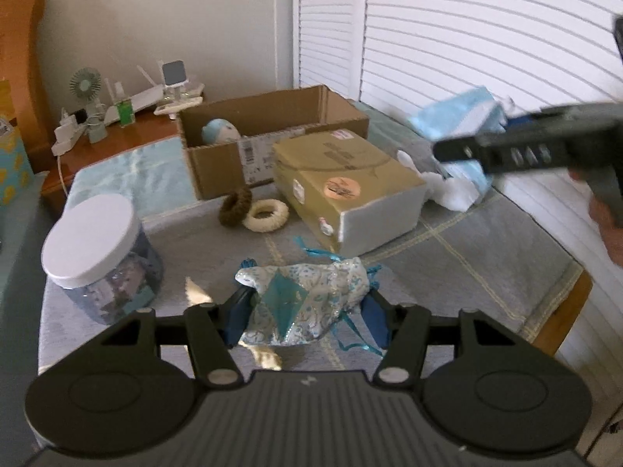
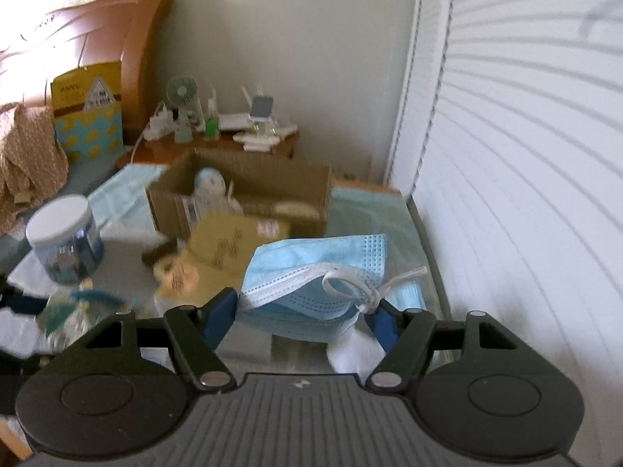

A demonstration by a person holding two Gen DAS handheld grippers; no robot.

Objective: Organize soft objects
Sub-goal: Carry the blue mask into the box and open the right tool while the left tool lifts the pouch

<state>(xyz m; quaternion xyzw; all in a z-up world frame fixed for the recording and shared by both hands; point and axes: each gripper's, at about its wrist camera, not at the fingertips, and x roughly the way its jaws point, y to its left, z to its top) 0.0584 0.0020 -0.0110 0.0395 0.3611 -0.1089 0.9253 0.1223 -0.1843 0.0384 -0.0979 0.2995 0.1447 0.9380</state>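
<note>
Left gripper (image 1: pixel 307 311): blue pads pinch a soft drawstring pouch (image 1: pixel 307 303) of pale patterned fabric with a teal diamond panel and trailing teal ribbons, raised above the grey stitched cloth (image 1: pixel 467 249). Right gripper (image 2: pixel 307 313): jaws half spread, clamped on a stack of pleated light-blue face masks (image 2: pixel 319 268) bound by white ear loops. Behind: open corrugated cardboard box (image 1: pixel 272 132) holding a round plush toy (image 1: pixel 220 131); two fuzzy rings (image 1: pixel 253 212); white-lidded jar (image 1: pixel 101 257).
</note>
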